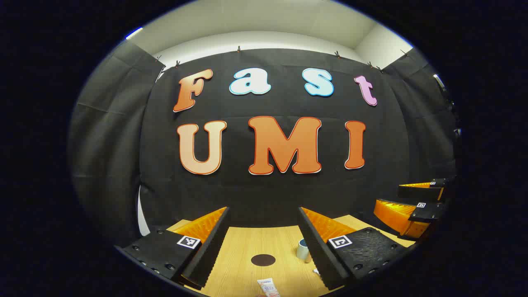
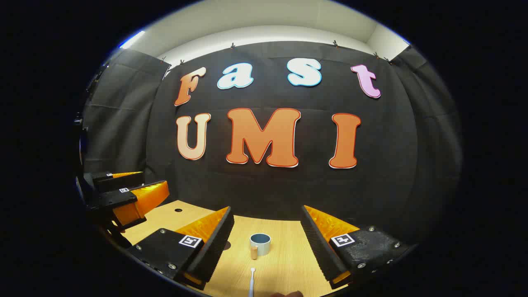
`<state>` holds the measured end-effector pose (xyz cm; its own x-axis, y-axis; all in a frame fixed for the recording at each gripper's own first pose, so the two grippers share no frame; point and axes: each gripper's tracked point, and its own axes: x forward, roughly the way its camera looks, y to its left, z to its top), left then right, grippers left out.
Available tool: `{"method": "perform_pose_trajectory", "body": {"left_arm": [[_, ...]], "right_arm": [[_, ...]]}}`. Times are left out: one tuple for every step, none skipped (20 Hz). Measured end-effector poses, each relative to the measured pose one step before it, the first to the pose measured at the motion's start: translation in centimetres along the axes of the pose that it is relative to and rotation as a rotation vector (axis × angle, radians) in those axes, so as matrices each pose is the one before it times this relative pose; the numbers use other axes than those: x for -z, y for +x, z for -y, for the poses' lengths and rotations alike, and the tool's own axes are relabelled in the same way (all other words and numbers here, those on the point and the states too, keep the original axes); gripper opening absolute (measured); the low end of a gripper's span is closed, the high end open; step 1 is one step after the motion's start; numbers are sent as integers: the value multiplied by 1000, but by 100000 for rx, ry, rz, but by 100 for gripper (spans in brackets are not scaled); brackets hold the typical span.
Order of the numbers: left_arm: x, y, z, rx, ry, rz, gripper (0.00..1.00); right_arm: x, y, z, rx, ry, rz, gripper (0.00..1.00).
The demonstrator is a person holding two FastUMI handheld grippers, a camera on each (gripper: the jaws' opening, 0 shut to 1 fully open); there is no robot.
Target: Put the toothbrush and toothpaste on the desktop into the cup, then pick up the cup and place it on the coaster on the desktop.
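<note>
Both tongs hover above the wooden desktop [image 1: 243, 247] with their fingers spread wide apart and nothing between them.

Left gripper view, left to right: the left gripper [image 1: 264, 243] shows its two black-and-orange fingers at the bottom, raised over the desktop. Between them, toward the far edge of the desktop, lies the dark round coaster [image 1: 263, 260], flat on the wood. Nearer the front edge, just below the coaster, the toothpaste [image 1: 268, 287] lies flat, its pale tube partly cut off at the bottom. Right of the coaster, close against the inner side of the right-hand finger, stands the cup [image 1: 303, 249], upright and partly hidden by that finger. At the far right, the right gripper [image 1: 416, 198] hangs above the desktop's right edge, its fingers apart.

Right gripper view, left to right: the left gripper [image 2: 123, 189] sits at the far left above the desktop's left edge, fingers apart. The right gripper [image 2: 268, 235] frames the upright cup [image 2: 260, 244], which stands between its fingers with a pale handle facing the front edge. Below the cup, near the front edge, the toothbrush [image 2: 251, 282] lies flat, its head pointing toward the cup but apart from it
</note>
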<state>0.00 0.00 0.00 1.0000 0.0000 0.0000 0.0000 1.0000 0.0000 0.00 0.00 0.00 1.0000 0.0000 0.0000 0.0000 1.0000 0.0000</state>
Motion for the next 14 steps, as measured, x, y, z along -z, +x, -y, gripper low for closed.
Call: {"method": "perform_pose_trajectory", "body": {"left_arm": [[31,100,90,-250,-329,-156,97],[-274,196,293,166,-200,366,97],[-165,159,211,-306,-19,223,97],[-102,266,195,299,115,295,97],[-376,197,211,-345,258,445,97],[-86,163,168,-62,208,102,97],[-35,136,341,102,335,68,97],[-349,96,214,-266,284,385,97],[-138,-8,209,-172,9,465,97],[-254,4,115,-761,-127,355,97],[-239,-77,14,-720,-252,492,97],[-165,-39,72,-1113,-82,630,97],[-212,10,100,-543,213,242,97],[-16,-14,-62,-916,506,380,97]], "right_arm": [[128,288,628,594,229,-316,98],[49,135,46,-246,271,-93,98],[-59,229,227,84,127,-66,98],[44,255,175,-234,-47,-376,98],[142,203,111,-310,-258,-682,98],[156,275,226,-724,-257,-533,98],[-14,178,14,-900,107,113,98],[-3,140,-9,-999,124,117,98],[123,118,179,-564,119,-151,98],[231,181,147,-532,83,-578,98],[523,175,-97,-1436,97,-1221,98],[198,241,-82,-1119,-58,-918,98],[108,124,-137,-1531,-245,-710,98],[108,103,-64,-1155,-417,-244,98]]}}
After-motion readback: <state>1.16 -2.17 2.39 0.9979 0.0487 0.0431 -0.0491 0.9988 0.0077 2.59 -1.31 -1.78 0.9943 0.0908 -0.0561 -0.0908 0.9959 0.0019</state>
